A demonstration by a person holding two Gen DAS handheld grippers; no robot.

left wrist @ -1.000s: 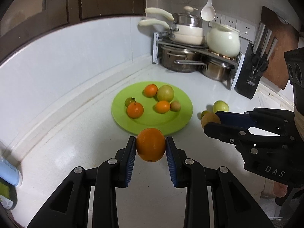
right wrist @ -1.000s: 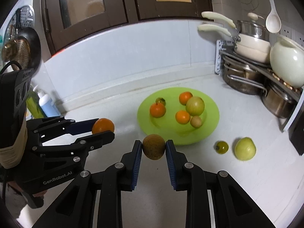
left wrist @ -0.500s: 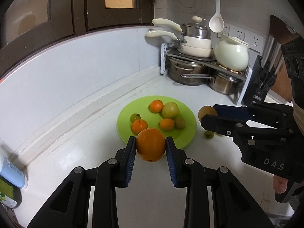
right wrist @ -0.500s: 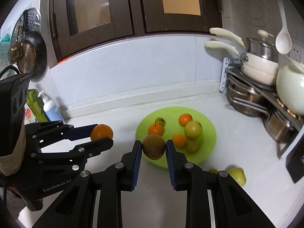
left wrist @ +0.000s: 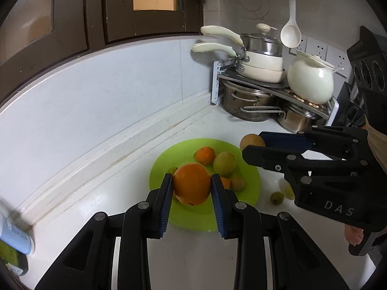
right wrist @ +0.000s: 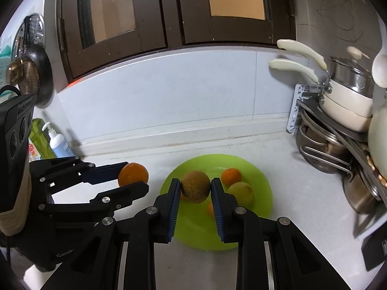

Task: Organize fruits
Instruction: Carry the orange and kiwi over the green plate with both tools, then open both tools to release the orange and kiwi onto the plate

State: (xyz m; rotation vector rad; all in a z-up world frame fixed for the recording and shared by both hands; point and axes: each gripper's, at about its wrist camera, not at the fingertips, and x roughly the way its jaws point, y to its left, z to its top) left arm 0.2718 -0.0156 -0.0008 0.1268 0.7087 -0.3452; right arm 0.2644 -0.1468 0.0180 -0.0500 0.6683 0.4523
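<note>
In the left wrist view my left gripper (left wrist: pixel 192 181) is shut on a large orange (left wrist: pixel 191 188), held in the air above the near side of a lime-green plate (left wrist: pixel 167 159). To its right, my right gripper (left wrist: pixel 252 145) is shut on a brown round fruit (left wrist: pixel 251 141). The right wrist view shows that brown fruit (right wrist: pixel 196 186) between the blue pads of the right gripper (right wrist: pixel 196 184), over the plate (right wrist: pixel 244 162). The left gripper (right wrist: pixel 134 176) with its orange (right wrist: pixel 133 172) hangs at the left. Several small fruits lie on the plate.
Two small green fruits (left wrist: pixel 277 197) lie on the white counter right of the plate, one half hidden. A rack of steel pots (left wrist: pixel 251 104) and a white ceramic pot (left wrist: pixel 310 82) fill the back right corner. Soap bottles (right wrist: pixel 56 142) stand at the left wall.
Both grippers have risen and moved forward with their fruits, from the plate's near edge to over the plate. The plate looks smaller and lower. Both grips are unchanged.
</note>
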